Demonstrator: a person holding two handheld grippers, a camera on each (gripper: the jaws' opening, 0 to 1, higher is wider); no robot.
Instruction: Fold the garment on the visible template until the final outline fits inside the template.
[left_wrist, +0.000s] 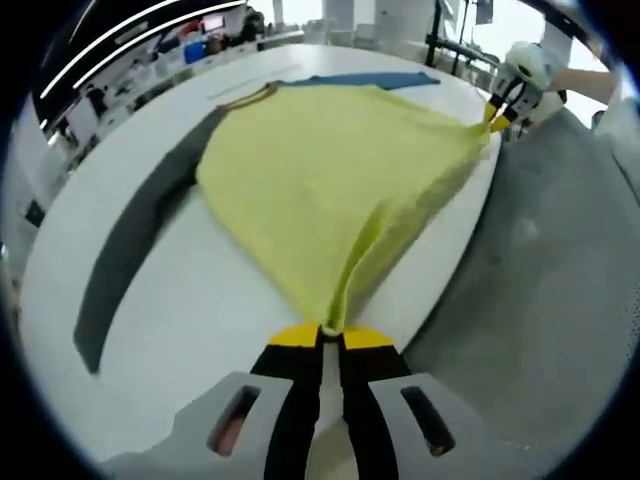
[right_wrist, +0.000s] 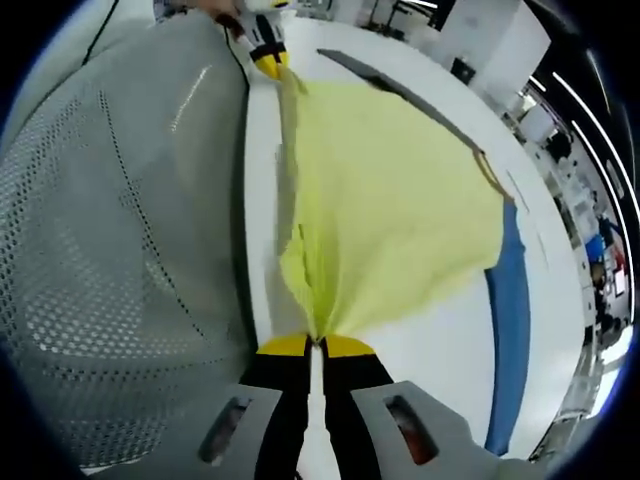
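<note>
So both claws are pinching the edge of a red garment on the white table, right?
Not quite: the garment is yellow, not red, as the left gripper view shows. Both the left claw and right claw do pinch its edge over the white table.

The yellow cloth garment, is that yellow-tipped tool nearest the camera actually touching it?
Touching. In the left gripper view, the left gripper has its fingers closed on a bunched corner of the yellow cloth garment.

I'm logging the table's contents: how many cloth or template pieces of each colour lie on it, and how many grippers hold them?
Yellow garment: 1
Dark grey strip: 1
Blue strip: 1
Grippers, left gripper and right gripper: 2
Total: 5
</note>
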